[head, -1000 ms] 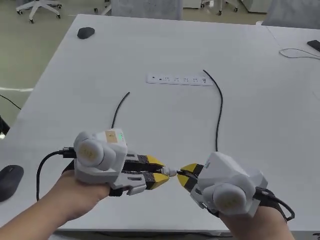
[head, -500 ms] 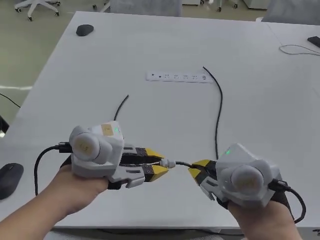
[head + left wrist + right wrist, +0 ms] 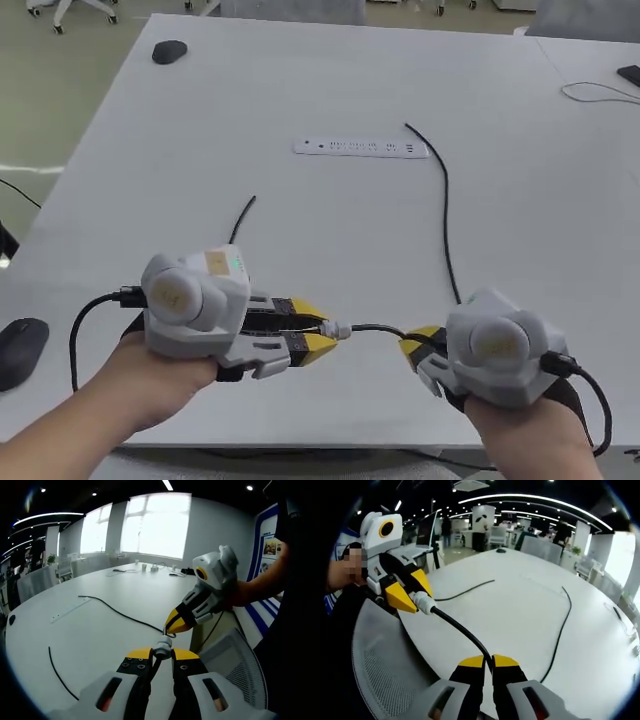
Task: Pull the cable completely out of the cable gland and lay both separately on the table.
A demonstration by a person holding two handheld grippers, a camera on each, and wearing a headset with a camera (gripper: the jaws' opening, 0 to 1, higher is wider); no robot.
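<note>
Left gripper (image 3: 320, 330): held low in front of the body, jaws pointing right toward the other unit and closed on the cable gland (image 3: 338, 328). Left hand (image 3: 150, 385) wraps the housing from below, forearm entering from the lower left. Right gripper (image 3: 418, 345): jaws pointing left, clamped on the cable (image 3: 378, 328) (yellow tips nearly meeting in its own view). Right hand (image 3: 520, 425) grips from beneath. The two grippers face each other, roughly level, tips apart.

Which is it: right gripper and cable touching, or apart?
Touching. In the right gripper view the cable enters the right gripper, pinched between its closed jaws.
</note>
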